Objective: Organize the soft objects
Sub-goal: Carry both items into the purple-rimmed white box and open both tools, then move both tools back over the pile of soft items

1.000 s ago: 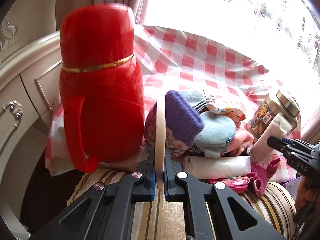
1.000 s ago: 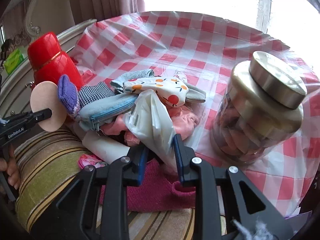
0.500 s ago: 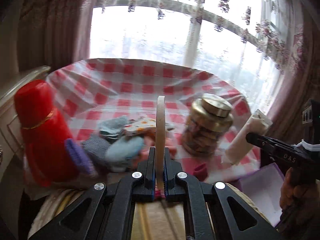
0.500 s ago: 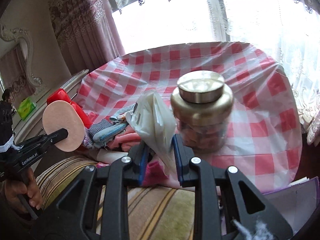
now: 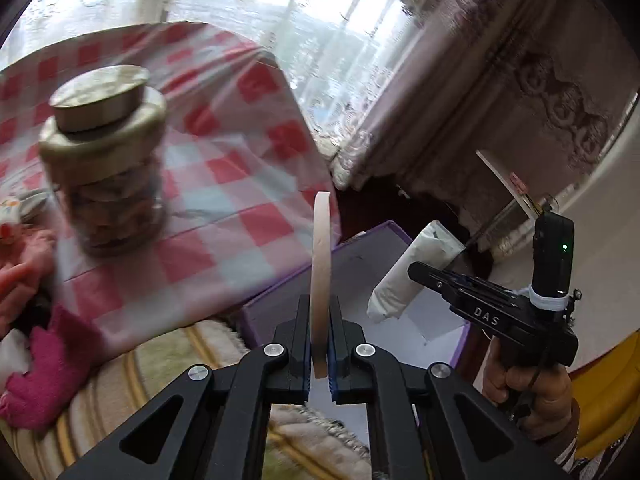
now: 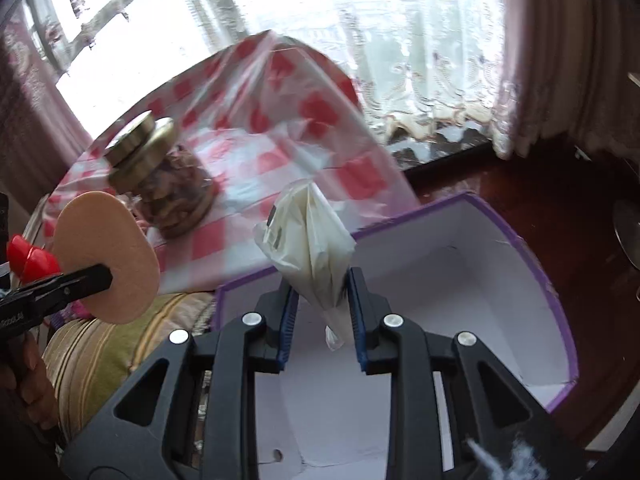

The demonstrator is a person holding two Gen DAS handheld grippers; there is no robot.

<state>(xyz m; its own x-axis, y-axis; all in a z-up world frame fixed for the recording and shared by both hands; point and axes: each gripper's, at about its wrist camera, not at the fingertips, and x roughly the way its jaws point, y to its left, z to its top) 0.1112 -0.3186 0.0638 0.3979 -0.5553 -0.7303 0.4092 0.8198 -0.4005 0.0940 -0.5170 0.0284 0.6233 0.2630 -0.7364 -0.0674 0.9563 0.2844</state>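
Observation:
My left gripper (image 5: 320, 312) is shut on a thin beige round pad (image 5: 322, 264), seen edge-on in the left wrist view and as a flat disc (image 6: 106, 256) in the right wrist view. My right gripper (image 6: 320, 292) has a crumpled white plastic packet (image 6: 310, 236) standing up between its blue pads; its jaws are opening slightly, but the pads still touch the packet. Below it lies an open purple box (image 6: 540, 264) with a white inside. In the left wrist view the right gripper (image 5: 416, 272) and the packet (image 5: 400, 284) hang over that box (image 5: 280, 304).
A glass jar with a gold lid (image 5: 108, 160) stands on the red-checked tablecloth (image 5: 224, 208). A magenta cloth (image 5: 52, 360) and pink soft things (image 5: 20, 248) lie at the left. A striped cushion (image 5: 160, 360) is beside the box. A red flask (image 6: 28, 260) shows far left.
Both grippers have swung to the right, away from the sock pile and red flask, carrying the pad and the packet over to the purple box. The view has rolled.

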